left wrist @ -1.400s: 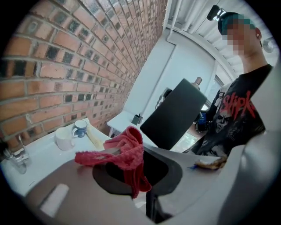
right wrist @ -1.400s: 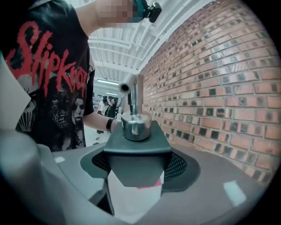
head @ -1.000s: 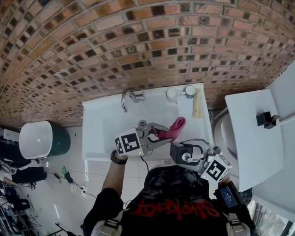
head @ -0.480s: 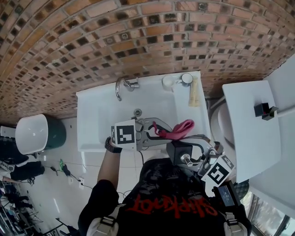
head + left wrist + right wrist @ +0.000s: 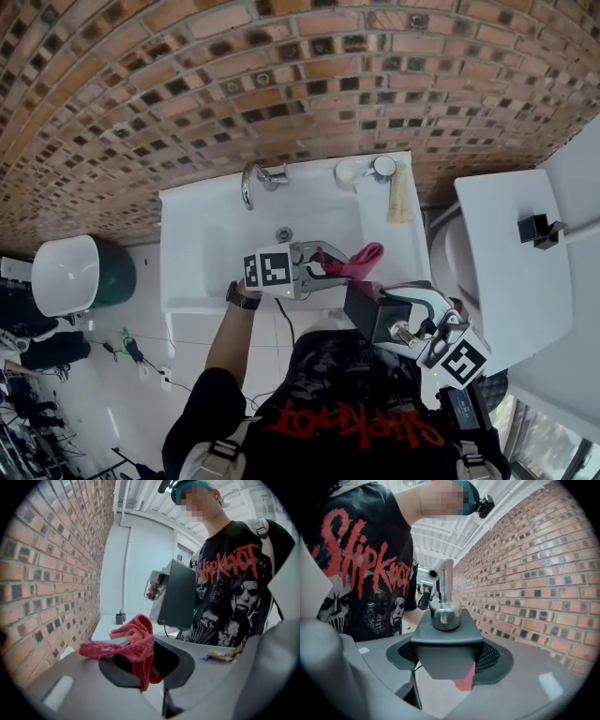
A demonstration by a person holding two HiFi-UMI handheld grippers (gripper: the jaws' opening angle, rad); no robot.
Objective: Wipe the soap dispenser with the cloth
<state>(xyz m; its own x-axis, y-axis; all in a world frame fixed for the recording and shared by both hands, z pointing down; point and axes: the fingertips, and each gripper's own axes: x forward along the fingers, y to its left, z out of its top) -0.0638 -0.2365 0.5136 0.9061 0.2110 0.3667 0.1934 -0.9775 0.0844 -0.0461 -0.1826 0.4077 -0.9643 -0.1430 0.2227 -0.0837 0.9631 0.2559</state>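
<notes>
My left gripper (image 5: 328, 267) is shut on a red cloth (image 5: 361, 261), which bunches up between its jaws (image 5: 137, 645) and trails out to one side. My right gripper (image 5: 386, 314) is shut on the soap dispenser (image 5: 368, 314), a dark square block with a chrome pump (image 5: 444, 605) on top. In the right gripper view the dark body (image 5: 447, 644) fills the space between the jaws, and a bit of the red cloth (image 5: 465, 682) shows below it. From the left gripper the dispenser (image 5: 177, 595) appears just beyond the cloth; I cannot tell whether they touch.
Both grippers hover over the front right of a white sink (image 5: 211, 248) set against a brick wall. A chrome faucet (image 5: 251, 184), two small cups (image 5: 349, 171) and a tube (image 5: 400, 202) sit along its back edge. A white toilet (image 5: 511, 272) stands right, a bin (image 5: 75, 278) left.
The left gripper has dipped a little with the cloth and tilted. The right gripper has lifted the dispenser slightly. Both grips are unchanged.
</notes>
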